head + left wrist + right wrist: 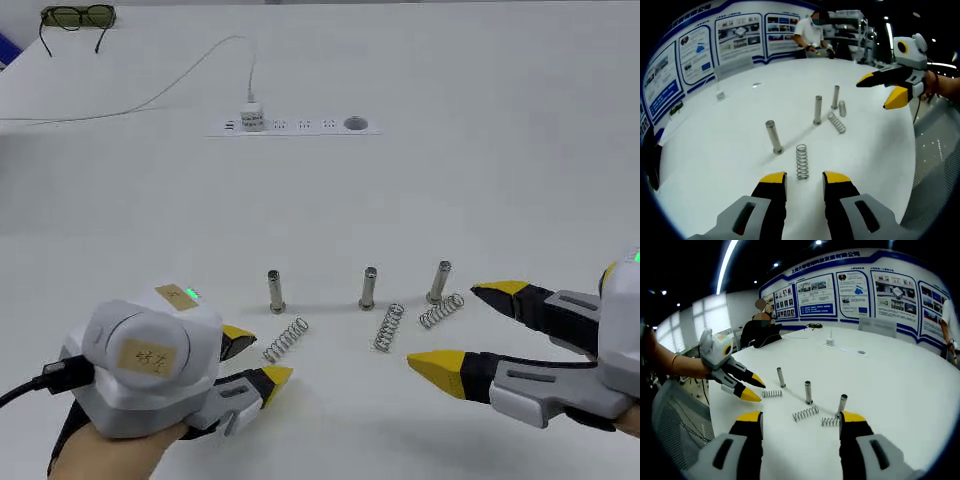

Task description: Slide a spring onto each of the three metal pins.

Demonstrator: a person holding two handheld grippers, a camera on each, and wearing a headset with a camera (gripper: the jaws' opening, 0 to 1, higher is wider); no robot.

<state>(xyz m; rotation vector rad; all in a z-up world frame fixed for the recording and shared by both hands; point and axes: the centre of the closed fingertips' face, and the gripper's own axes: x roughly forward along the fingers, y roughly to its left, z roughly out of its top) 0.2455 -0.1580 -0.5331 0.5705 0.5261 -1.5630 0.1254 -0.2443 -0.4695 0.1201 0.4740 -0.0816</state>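
Steel pins (369, 288) stand bare in a row on the white surface (450, 180), springs (389, 327) lying alongside. Left gripper (262, 358) — fingers spread, empty — faces the leftmost spring (286, 339); right gripper (447, 325) gapes wide, empty. Best pinched mid-coil, lightly, then tipped upright over its pin.

The head view looks down from above at the white table (480, 180), with the row of pins (369, 288) a little way off. The left gripper view sits low and close, looking along the row from one end. The right gripper view looks from the other end. All three share the pins and springs (388, 327). The left gripper view also sees the right gripper (872, 95), and the right gripper view sees the left gripper (761, 392).
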